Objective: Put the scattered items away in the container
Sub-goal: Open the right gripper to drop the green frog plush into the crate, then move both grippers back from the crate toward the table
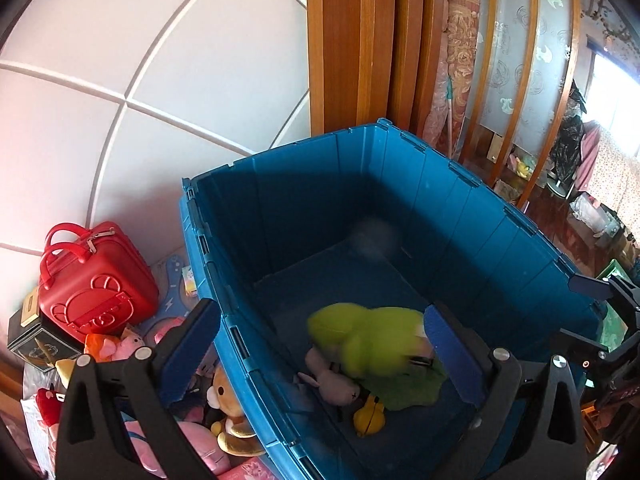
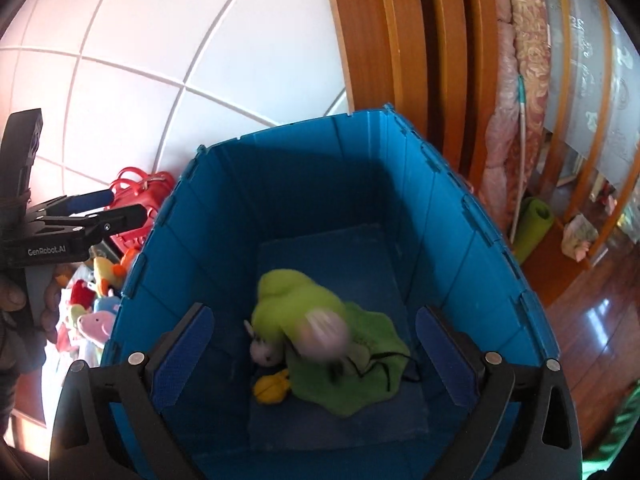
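Both our tools stand spread wide with nothing between the pads: the left tool (image 1: 320,356) straddles the near-left rim of the blue container (image 1: 472,216), and the right tool (image 2: 312,356) hangs over its open top. Just past them, on the container floor, lies a lime-green plush (image 2: 296,304), blurred enough that we think it may not have settled yet. Touching it are a small pale pink plush (image 1: 336,384) and a yellow toy (image 2: 272,390), so a few items are already tidied in.

Much is left. Outside the left wall, on the floor, a heap waits: a brown bear plush (image 1: 226,396), a pink pig plush (image 2: 96,324), an orange plush (image 1: 96,346) and others. Farther back, a red case (image 1: 96,280) stands against the white wall.
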Motion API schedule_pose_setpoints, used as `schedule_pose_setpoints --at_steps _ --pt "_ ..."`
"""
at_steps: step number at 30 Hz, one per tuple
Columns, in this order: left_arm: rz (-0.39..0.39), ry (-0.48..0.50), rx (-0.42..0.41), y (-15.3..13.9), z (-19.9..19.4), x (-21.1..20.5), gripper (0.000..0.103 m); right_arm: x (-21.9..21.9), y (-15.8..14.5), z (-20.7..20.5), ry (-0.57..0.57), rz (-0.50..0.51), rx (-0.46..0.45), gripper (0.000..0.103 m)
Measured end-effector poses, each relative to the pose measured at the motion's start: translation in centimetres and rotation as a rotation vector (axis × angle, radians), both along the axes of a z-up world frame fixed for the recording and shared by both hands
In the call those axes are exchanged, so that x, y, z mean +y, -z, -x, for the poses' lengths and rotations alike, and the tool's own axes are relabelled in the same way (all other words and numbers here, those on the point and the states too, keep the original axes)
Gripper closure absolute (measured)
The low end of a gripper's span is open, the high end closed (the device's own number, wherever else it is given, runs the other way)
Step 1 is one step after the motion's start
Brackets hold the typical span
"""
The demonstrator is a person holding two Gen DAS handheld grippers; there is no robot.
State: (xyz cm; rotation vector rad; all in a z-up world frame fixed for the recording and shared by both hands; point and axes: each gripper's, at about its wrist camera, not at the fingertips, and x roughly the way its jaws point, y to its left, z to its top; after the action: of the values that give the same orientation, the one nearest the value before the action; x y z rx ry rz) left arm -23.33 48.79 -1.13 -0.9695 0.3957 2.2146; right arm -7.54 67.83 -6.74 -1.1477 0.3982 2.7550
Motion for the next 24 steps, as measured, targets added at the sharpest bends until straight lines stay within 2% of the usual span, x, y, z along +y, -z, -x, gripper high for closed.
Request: schedule_pose_setpoints --at_steps 16,24 --pt "0.005 -0.026 0.025 -0.6 -2.4 -2.4 0.000 -2.2 -0.3 -2.1 -0.031 0.003 0.008 0.000" --pt "0.002 -0.053 0.036 -0.8 -3.7 -5.0 0.000 -4.0 -0.8 -3.1 -0.041 -0.009 0.016 0.000"
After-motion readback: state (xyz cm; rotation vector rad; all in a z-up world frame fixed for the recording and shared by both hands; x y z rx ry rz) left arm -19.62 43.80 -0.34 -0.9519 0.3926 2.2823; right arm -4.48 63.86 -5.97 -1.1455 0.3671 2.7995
